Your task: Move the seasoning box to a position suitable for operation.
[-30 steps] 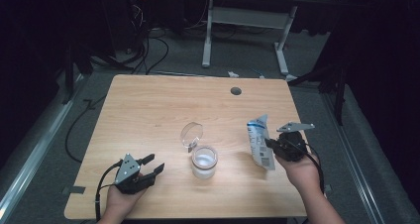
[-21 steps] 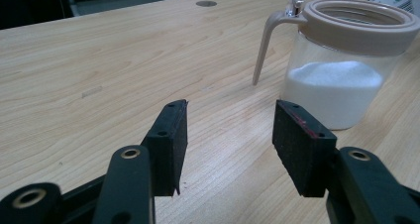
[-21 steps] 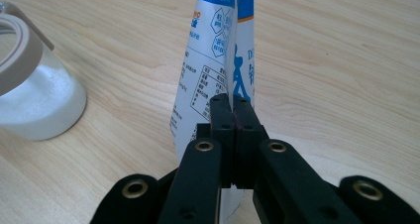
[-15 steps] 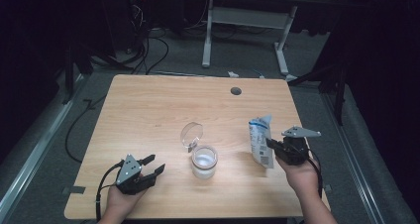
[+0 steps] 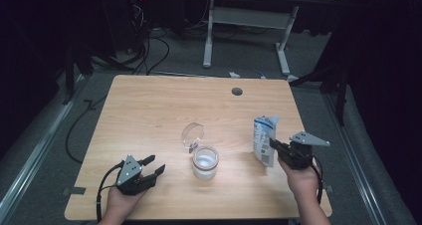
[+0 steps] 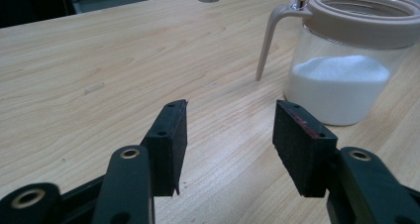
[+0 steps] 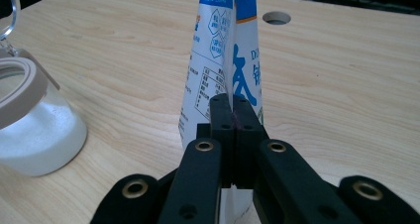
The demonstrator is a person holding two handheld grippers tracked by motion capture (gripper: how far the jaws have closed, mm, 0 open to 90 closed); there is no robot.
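On the desk [image 5: 149, 105], the jar [image 5: 205, 162] stands near the front middle, its lid [image 5: 192, 134] tipped up behind it. The pouch [image 5: 263, 140] stands upright to the jar's right (well apart from it), pinched in the right gripper [image 5: 272, 145]. The left gripper [image 5: 152, 165] rests at the jar's left, near the front edge.

Dim room, light wooden table [image 5: 149, 105] with round cable hole [image 5: 237, 91], grey carpet floor [image 5: 64, 130], black cables [image 5: 149, 51], white-legged desk [image 5: 246, 21] behind

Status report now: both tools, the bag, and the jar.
Right tool shut on bag, bag upright. Left tool open, holding nothing. Jar open, lid up, white powder inside. Nothing between bag and jar.
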